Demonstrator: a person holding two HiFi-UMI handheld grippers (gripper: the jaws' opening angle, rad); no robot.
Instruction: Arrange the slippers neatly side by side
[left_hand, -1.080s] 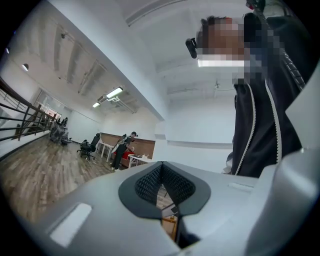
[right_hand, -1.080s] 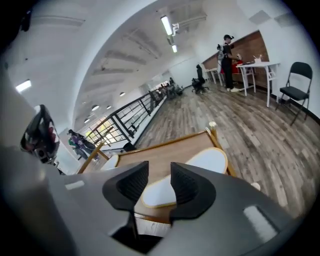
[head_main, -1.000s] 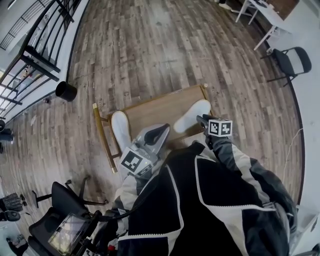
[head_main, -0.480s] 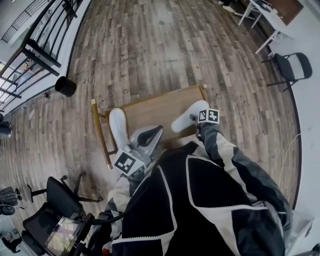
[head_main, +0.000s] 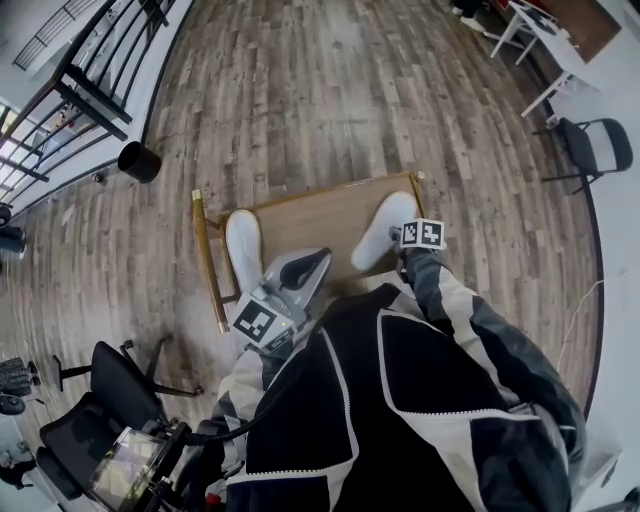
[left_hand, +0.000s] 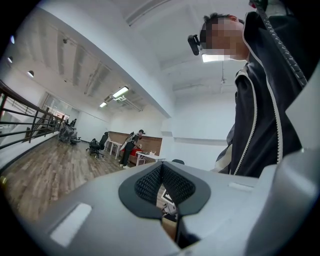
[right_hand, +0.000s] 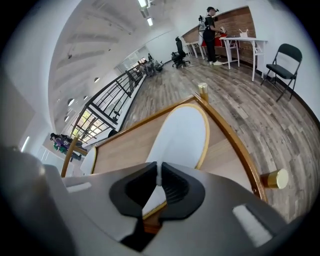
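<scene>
Grey-brown plank floor (head_main: 330, 90): carries a low light-wood platform with a brass-coloured rail (head_main: 310, 220). Two flat white slippers lie on the platform, well apart. The left white slipper (head_main: 243, 250) lies at the left end. The right white slipper (head_main: 380, 232) lies angled at the right end. Right gripper (right_hand: 159, 182): jaws have just been closing and now pinch the near rim of the right white slipper. Left gripper (left_hand: 161, 180): jaws together, nothing between them, held over the platform's near edge.
</scene>
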